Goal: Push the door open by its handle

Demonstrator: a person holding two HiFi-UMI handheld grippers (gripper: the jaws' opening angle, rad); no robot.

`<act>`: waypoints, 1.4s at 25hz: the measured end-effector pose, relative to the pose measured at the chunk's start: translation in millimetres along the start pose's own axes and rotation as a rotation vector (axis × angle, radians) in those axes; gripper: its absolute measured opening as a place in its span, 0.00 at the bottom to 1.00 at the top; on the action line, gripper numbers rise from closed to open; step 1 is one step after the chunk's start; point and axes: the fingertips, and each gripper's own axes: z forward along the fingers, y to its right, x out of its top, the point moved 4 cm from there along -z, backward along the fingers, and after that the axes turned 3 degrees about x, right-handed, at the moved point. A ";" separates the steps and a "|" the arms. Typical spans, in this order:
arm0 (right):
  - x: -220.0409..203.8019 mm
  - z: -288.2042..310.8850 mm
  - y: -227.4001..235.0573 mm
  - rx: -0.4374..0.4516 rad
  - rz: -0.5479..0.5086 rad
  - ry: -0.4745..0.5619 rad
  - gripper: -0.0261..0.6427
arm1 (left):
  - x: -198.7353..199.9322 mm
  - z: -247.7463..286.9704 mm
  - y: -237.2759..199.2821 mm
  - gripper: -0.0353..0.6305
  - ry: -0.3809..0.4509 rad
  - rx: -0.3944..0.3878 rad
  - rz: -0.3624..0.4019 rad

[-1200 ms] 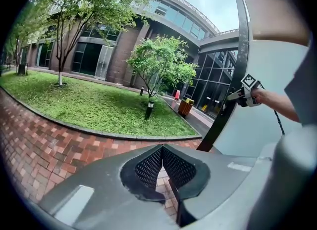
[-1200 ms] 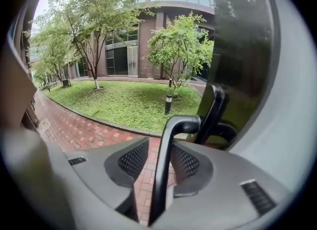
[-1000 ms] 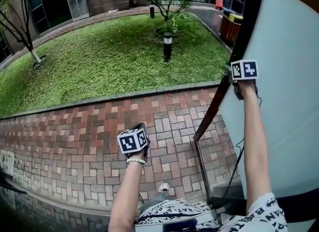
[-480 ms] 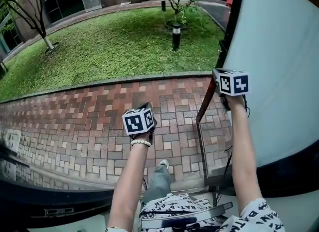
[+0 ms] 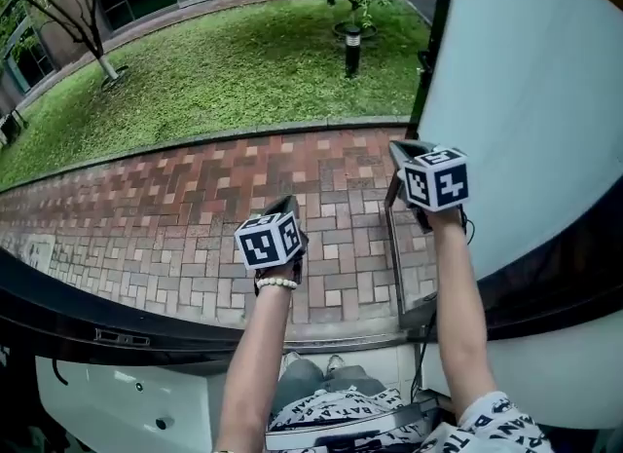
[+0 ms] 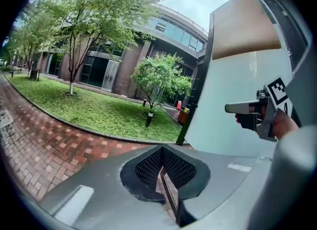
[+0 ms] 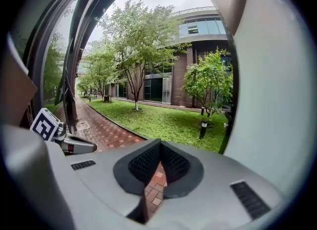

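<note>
The door point(image 5: 531, 81) is a pale frosted panel with a dark edge, swung outward on the right. It also fills the right of the left gripper view point(image 6: 230, 105) and of the right gripper view point(image 7: 270, 100). A thin metal bar, its handle point(image 5: 393, 246), runs down beside the door's edge. My right gripper point(image 5: 401, 150) hovers just left of the door, above the bar, shut and empty point(image 7: 159, 143). My left gripper point(image 5: 285, 207) is held over the brick paving, well left of the door, its jaws shut on nothing point(image 6: 162, 148).
Red brick paving point(image 5: 185, 207) lies ahead, then a lawn point(image 5: 234, 61) with a short bollard lamp point(image 5: 351, 55) and trees. A dark door frame point(image 5: 117, 329) crosses the bottom left. The person's legs point(image 5: 321, 383) show below.
The right gripper has come away from the door's edge, drawn back toward me and shut. The view has pulled back, so the dark frame now shows at the bottom.
</note>
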 end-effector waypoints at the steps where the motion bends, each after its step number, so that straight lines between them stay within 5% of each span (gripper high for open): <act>1: -5.9 -2.7 -12.3 0.012 -0.010 -0.008 0.04 | -5.3 -6.0 1.2 0.04 0.000 -0.003 -0.002; 11: -54.2 -50.4 -95.5 0.029 0.031 -0.013 0.04 | -43.5 -84.0 7.8 0.04 0.024 -0.053 0.038; 25: -176.4 -210.5 -273.4 0.014 0.137 -0.091 0.04 | -178.4 -287.5 -18.6 0.04 -0.043 -0.118 0.041; 35: -215.5 -264.6 -333.4 0.032 0.150 -0.122 0.04 | -223.7 -358.1 -17.6 0.04 -0.043 -0.112 0.029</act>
